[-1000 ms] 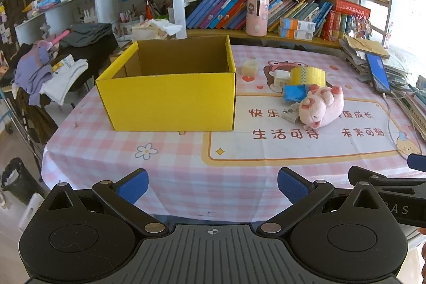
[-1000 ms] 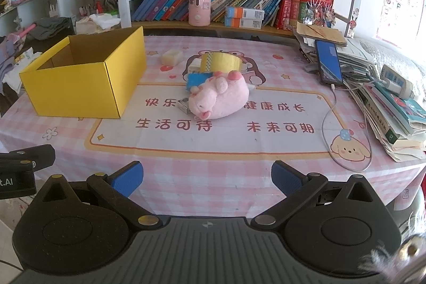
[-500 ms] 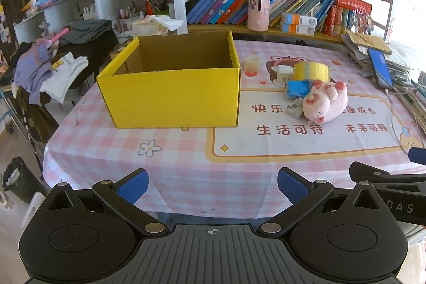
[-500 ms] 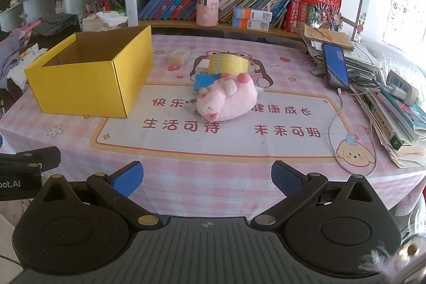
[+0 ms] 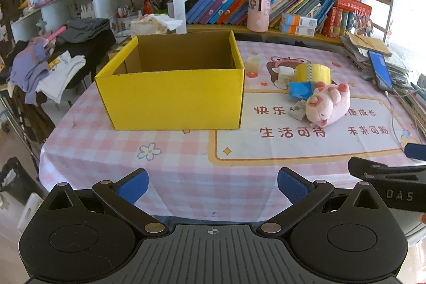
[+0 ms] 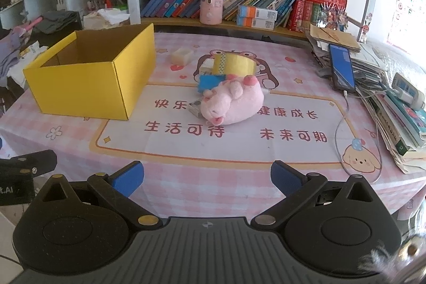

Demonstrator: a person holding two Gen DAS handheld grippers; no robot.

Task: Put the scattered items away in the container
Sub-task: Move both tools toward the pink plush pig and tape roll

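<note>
- Left wrist view: left gripper (image 5: 211, 181) hangs at 6 o'clock before the near edge of the worktop (image 5: 186, 177), jaws wide apart with nothing between the blue pads.
- A yellow box (image 5: 175, 100) stands open-topped on the pink checked cloth at about 11 o'clock; its brown inside shows nothing that I can make out.
- To the box's 3 o'clock lies a cluster: a pink plush pig (image 5: 327, 104) on its side, a blue packet (image 5: 300, 90) touching it at its 11 o'clock, a roll of yellow tape (image 5: 314, 72) behind that, and a small white block (image 5: 285, 75) just beside the tape.
- A small printed pack (image 5: 297, 111) sits against the pig's snout side; a pale cube (image 5: 253, 63) rests apart, near the box's far right corner.
- Part of the other tool enters at 3 o'clock.
- Right wrist view: right gripper (image 6: 207, 175) hovers at 6 o'clock over the worktop's near edge (image 6: 213, 177), jaws spread wide and holding nothing.
- The pig (image 6: 231, 104) lies at 12 o'clock, with the tape (image 6: 234, 65) and blue packet (image 6: 210, 81) behind it.
- The box (image 6: 82, 87) stands at 10 o'clock, the pale cube (image 6: 182, 56) between it and the tape.
- A phone (image 6: 342, 67) on its cable rests on a stack of papers at 2 o'clock.
</note>
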